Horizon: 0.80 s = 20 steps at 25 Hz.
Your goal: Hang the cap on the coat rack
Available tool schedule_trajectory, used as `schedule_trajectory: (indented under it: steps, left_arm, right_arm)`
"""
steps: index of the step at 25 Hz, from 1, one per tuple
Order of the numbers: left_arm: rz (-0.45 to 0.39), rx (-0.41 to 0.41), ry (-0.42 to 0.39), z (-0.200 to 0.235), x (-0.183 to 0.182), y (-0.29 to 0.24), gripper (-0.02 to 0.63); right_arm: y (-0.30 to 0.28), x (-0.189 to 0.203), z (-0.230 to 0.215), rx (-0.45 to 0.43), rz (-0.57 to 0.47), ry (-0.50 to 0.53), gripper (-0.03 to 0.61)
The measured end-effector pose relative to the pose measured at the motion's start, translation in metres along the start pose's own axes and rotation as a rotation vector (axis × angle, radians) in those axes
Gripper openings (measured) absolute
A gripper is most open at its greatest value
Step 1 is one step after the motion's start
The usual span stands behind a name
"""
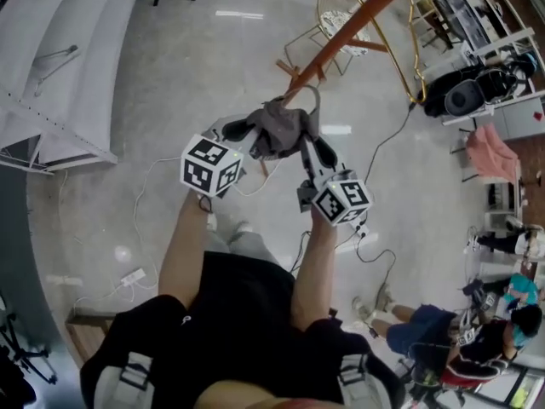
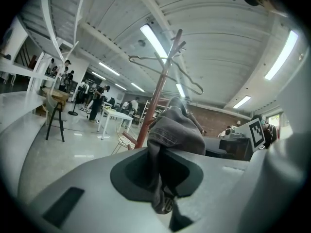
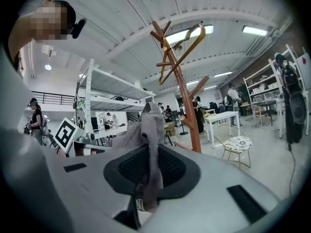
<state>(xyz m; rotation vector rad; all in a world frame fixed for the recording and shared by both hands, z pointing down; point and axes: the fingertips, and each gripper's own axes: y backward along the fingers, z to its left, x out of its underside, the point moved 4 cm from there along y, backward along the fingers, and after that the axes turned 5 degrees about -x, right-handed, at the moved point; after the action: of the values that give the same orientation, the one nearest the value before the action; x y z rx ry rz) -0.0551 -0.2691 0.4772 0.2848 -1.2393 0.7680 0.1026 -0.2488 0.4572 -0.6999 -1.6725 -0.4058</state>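
Cap (image 1: pixel 277 128) in left tool (image 1: pixel 244 131) and right tool (image 1: pixel 307 146), outstretched

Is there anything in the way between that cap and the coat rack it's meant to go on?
Nothing visible blocks it. The cap, pinched by the left gripper and the right gripper, is in open air close to the coat rack. A wire hanger and a gold hanger already hang on its upper pegs.
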Motion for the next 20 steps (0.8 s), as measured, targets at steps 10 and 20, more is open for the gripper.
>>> schedule_trajectory:
  steps: [10, 20]
  left_arm:
    - [0.037, 0.039, -0.018, 0.002, -0.011, -0.078, 0.021]
    - [0.140, -0.030, -0.030, 0.022, -0.001, -0.116, 0.021]
  right_arm:
    - [-0.014, -0.016, -0.072, 0.063, 0.012, -0.021, 0.043]
    - [-0.038, 0.005, -0.111, 0.077, 0.048, -0.114, 0.043]
